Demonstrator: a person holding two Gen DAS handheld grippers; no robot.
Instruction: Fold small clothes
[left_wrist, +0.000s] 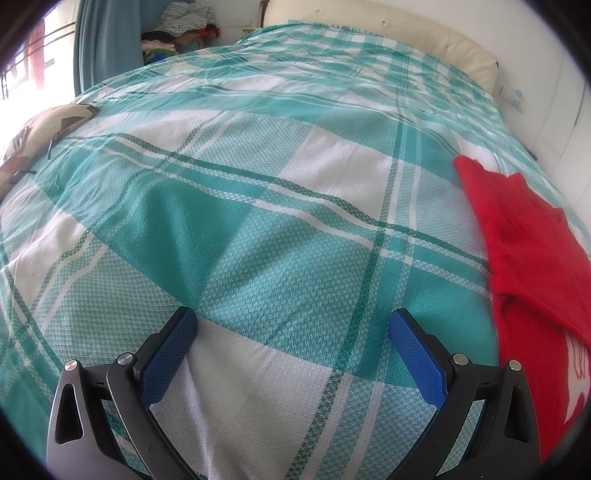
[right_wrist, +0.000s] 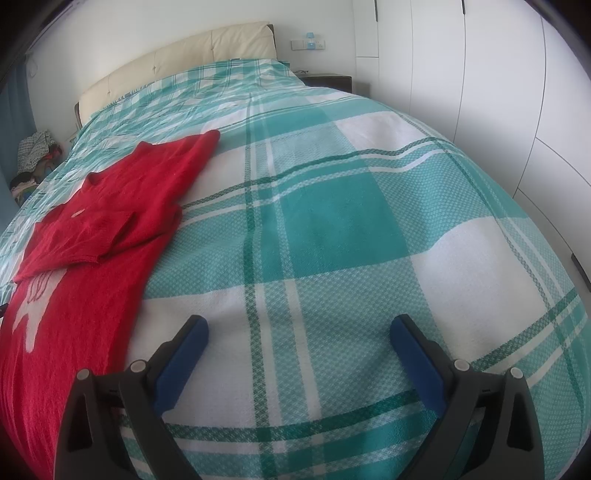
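Observation:
A small red sweater (right_wrist: 92, 236) with a white figure on its front lies flat on the teal-and-white checked bedspread (right_wrist: 332, 221), one sleeve folded across its chest. In the left wrist view the red sweater (left_wrist: 524, 258) is at the right edge. My left gripper (left_wrist: 291, 321) hovers open over bare bedspread (left_wrist: 258, 221), left of the sweater, nothing between its blue pads. My right gripper (right_wrist: 299, 328) stands wide open over the bedspread just right of the sweater's lower hem, its left finger (right_wrist: 184, 354) close beside the red fabric, nothing held.
A cream padded headboard (right_wrist: 177, 59) closes the far end of the bed. White wardrobe doors (right_wrist: 480, 92) run along the right side. A patterned cushion (left_wrist: 40, 136) lies at the bed's left edge, with a pile of clothes (left_wrist: 181, 33) and a blue curtain (left_wrist: 107, 40) beyond.

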